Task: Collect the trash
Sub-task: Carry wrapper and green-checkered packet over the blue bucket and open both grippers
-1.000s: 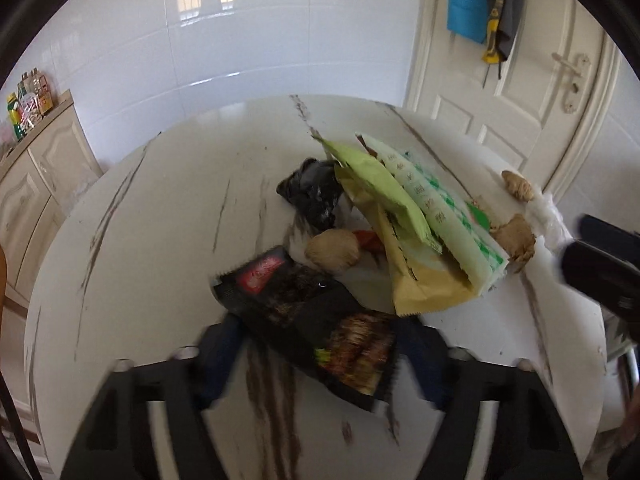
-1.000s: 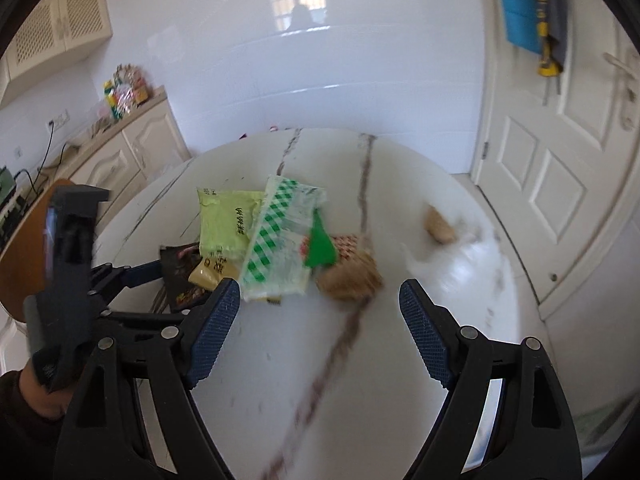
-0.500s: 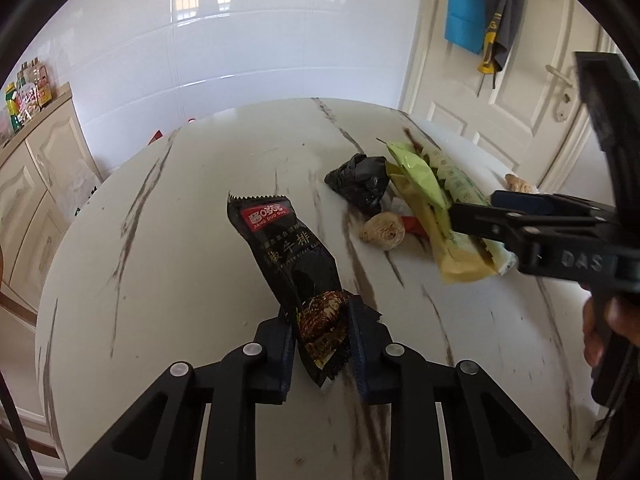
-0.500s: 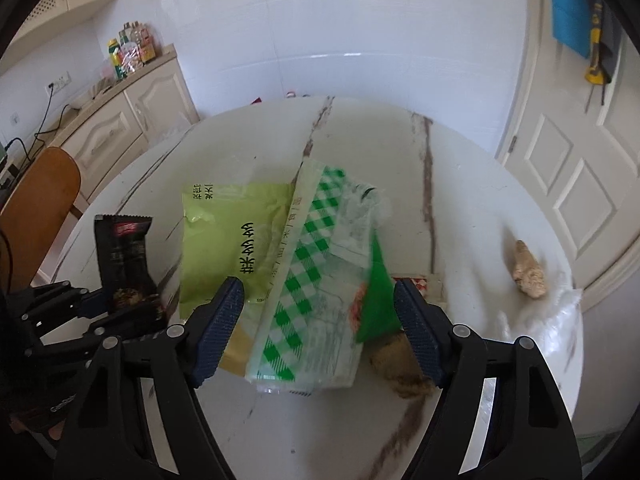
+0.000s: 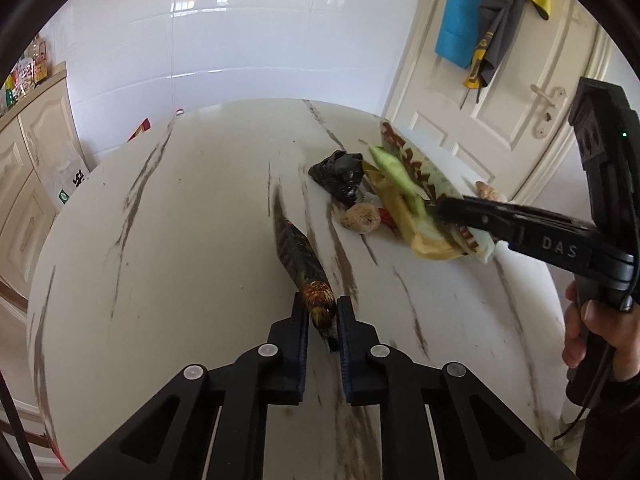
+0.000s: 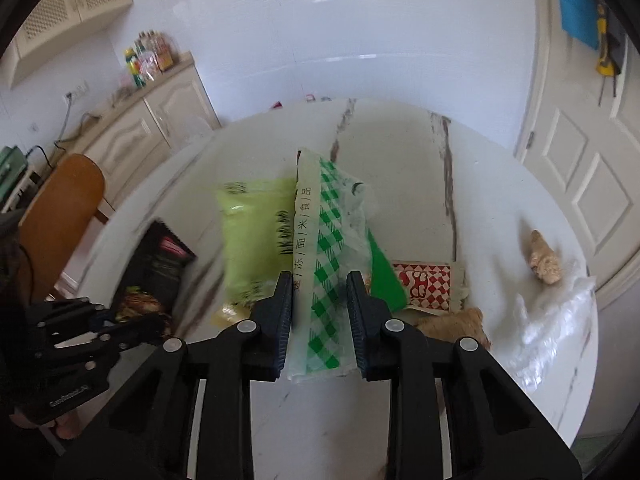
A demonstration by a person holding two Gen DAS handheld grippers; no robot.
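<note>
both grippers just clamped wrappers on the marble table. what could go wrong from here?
1. The right gripper has just closed on the green-checked clear plastic bag, which overlaps the lime-green packet; lifting may drag the packet along or scatter it.
2. The left gripper pinches only the end of the black snack wrapper; the long free part could slip out or swing.
</note>
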